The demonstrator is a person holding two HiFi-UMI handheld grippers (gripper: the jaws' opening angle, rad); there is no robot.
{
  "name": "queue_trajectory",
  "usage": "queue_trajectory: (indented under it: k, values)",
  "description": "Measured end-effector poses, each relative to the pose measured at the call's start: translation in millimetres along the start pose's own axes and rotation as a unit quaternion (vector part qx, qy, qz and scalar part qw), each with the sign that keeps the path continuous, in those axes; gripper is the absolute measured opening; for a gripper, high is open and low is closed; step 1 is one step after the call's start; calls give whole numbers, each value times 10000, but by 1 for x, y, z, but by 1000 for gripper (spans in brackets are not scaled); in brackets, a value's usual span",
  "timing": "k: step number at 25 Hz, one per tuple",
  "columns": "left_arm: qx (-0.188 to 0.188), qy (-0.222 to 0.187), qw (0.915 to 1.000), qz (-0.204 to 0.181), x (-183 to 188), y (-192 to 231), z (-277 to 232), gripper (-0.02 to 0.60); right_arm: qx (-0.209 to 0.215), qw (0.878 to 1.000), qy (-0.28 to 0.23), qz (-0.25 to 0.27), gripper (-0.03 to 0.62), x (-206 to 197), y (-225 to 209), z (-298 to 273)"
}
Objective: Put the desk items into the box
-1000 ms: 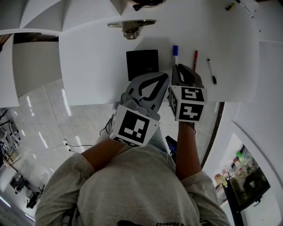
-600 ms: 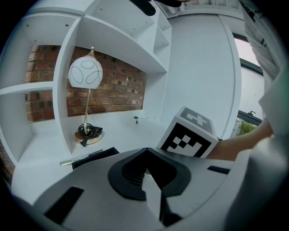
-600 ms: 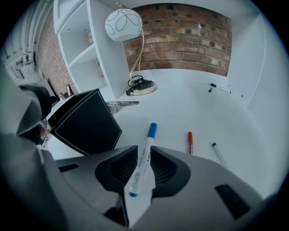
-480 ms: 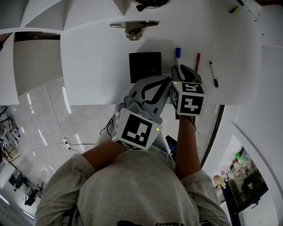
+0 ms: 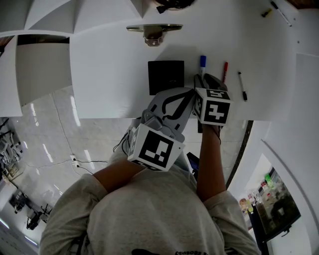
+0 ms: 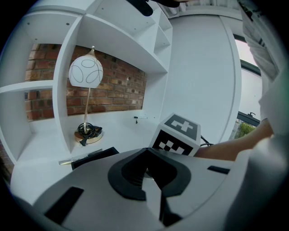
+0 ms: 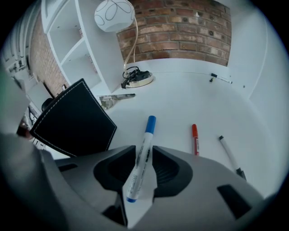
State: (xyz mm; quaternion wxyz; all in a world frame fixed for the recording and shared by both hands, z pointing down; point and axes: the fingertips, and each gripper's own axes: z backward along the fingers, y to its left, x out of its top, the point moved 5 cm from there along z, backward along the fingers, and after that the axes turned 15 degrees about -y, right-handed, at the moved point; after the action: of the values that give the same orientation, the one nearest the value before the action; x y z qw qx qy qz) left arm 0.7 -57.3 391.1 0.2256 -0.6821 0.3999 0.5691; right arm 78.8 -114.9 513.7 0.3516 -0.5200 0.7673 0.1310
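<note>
A blue-capped marker lies on the white desk, its cap pointing away from me. My right gripper straddles its near end; the jaws are opening and their pads stand off the barrel on both sides. In the head view the right gripper sits just right of the black box. The box is dark with white stitching. A red marker and a black-tipped pen lie to the right. My left gripper hovers at the desk's near edge, shut and empty.
A silver metal piece lies beyond the box. A globe lamp stands on its base with a coiled cable at the back. Another pen lies at the far right. White shelves rise on the left.
My right gripper has shifted a little forward along the blue marker. The left gripper has barely moved.
</note>
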Motion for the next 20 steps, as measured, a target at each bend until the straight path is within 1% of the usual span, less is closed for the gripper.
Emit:
queue_trajectory:
  k: [3, 6, 9, 14, 20]
  values:
    - [-10, -33, 10000, 11, 1, 0, 0, 5, -123, 9998, 61, 143, 104, -1, -2, -1]
    - [19, -43, 10000, 14, 1, 1, 1, 5, -118, 9995, 86, 269, 103, -1, -1, -2]
    - [30, -40, 10000, 29, 1, 2, 0, 5, -96, 9995, 130, 289, 78, -1, -3, -2]
    - [66, -18, 9999, 106, 3, 3, 2, 5, -2, 9996, 191, 218, 75, -1, -8, -2]
    - [25, -43, 9999, 109, 7, 1, 3, 5, -70, 10000, 65, 22, 75, 0, -8, 7]
